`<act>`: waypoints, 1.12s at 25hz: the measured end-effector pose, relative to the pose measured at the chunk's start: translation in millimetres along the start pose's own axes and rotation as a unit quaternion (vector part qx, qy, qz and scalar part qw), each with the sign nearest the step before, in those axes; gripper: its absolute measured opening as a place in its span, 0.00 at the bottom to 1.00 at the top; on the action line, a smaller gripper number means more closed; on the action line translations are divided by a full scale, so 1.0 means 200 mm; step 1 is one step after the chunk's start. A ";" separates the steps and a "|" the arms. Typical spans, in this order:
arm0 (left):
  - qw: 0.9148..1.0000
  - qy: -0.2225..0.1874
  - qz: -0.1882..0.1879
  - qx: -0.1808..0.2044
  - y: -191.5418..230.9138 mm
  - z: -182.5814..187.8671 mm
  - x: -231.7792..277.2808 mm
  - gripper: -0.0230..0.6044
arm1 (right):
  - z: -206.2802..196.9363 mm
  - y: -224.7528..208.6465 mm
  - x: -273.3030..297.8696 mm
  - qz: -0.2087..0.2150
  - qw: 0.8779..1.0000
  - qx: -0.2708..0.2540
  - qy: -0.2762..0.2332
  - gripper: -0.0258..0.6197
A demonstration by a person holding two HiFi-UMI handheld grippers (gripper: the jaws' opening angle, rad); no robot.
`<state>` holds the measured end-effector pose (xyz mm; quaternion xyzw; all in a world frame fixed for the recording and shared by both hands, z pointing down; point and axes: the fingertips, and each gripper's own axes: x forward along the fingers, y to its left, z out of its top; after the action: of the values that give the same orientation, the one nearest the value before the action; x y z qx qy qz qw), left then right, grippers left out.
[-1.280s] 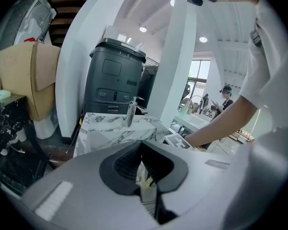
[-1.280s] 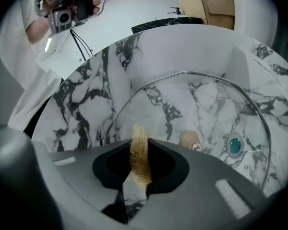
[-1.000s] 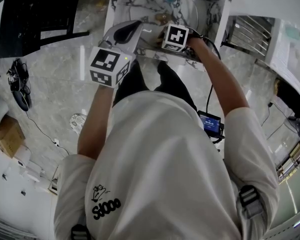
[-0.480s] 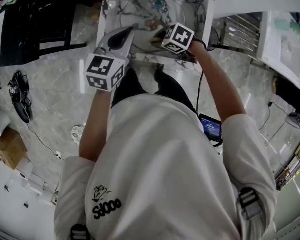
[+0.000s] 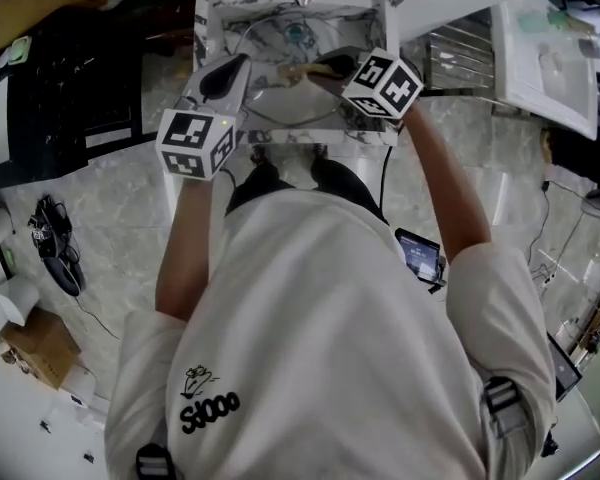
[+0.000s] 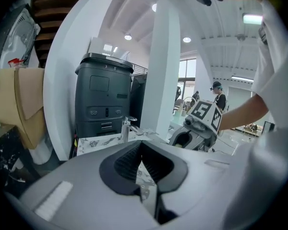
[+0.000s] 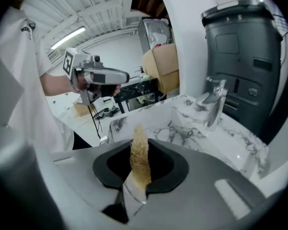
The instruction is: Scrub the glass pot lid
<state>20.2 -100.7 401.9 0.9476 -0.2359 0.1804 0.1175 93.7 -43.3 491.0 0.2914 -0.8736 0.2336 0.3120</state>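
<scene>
The glass pot lid [image 5: 298,33] lies in the marble sink [image 5: 212,118], showing only as thin rim arcs round a bluish centre. My right gripper [image 5: 315,68] hovers over the basin's near side, shut on a tan fibrous scrubber [image 7: 139,150] that sticks up past its pads. The scrubber [image 5: 293,71] points left towards my left gripper [image 5: 238,63]. That left gripper [image 6: 137,150] is held over the sink's left rim, pads together with nothing between them. The lid is not visible in either gripper view.
A chrome faucet [image 7: 213,105] stands at the back of the sink, a dark grey bin [image 6: 103,97] behind it. Cardboard boxes [image 7: 163,71], a black stand and cables lie left of the sink. A wire rack [image 5: 460,58] is to the right.
Both grippers have moved forward over the sink basin. The right gripper, still holding the scrubber, has shifted slightly right and the gap between the two has widened.
</scene>
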 end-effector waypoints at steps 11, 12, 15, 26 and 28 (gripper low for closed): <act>0.995 -0.064 -0.050 0.063 0.13 0.40 0.00 0.05 | 0.57 -0.13 -0.55 -0.205 0.964 0.024 -0.169 0.12; 0.994 -0.073 -0.052 0.069 0.14 0.44 -0.01 0.05 | 0.61 -0.12 -0.60 -0.218 0.959 0.020 -0.181 0.12; 0.990 -0.095 -0.059 0.089 0.15 0.56 -0.05 0.05 | 0.73 -0.09 -0.77 -0.263 0.940 0.011 -0.218 0.12; 0.975 -0.172 -0.070 0.124 0.09 0.92 -0.24 0.05 | 0.93 0.11 -1.19 -0.381 0.882 -0.022 -0.276 0.12; 0.972 -0.179 -0.066 0.138 0.06 0.97 -0.26 0.05 | 0.96 0.13 -1.24 -0.390 0.876 -0.028 -0.282 0.12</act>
<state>27.1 -150.2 206.6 0.9851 -0.1624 0.0308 -0.0469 156.6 -48.3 181.6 0.6528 -0.7465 -0.0236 0.1266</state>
